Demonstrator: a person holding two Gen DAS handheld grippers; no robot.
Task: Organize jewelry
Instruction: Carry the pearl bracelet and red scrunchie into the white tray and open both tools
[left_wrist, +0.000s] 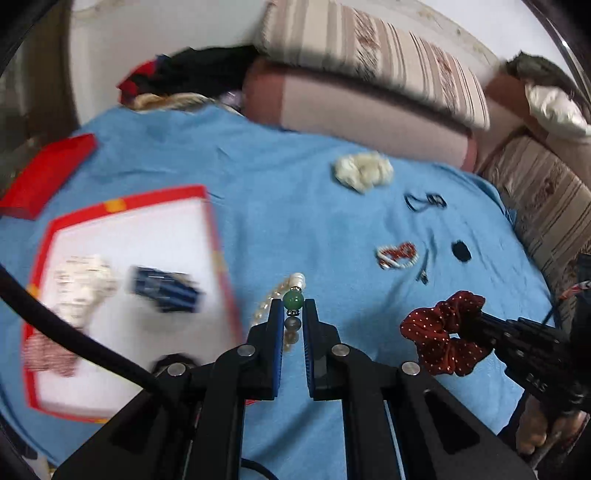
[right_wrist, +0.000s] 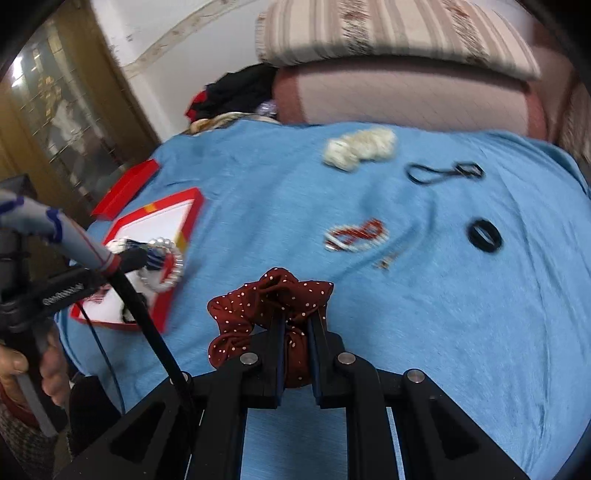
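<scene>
Left gripper (left_wrist: 293, 308): your jaws were clamped on the green bead of a pearl bracelet (left_wrist: 275, 295), held just right of the red box (left_wrist: 129, 201).
Right gripper (right_wrist: 297, 325): your jaws were clamped on the dotted red scrunchie (right_wrist: 258, 306), above the blue cloth (right_wrist: 461, 314).
Red box: a white scrunchie (left_wrist: 83, 284) and a dark blue piece (left_wrist: 164, 290) lay inside.
Blue cloth: a cream scrunchie (left_wrist: 364, 171), a red-and-white bracelet (left_wrist: 397, 254) and black hair ties (left_wrist: 424, 201) lay well apart.
</scene>
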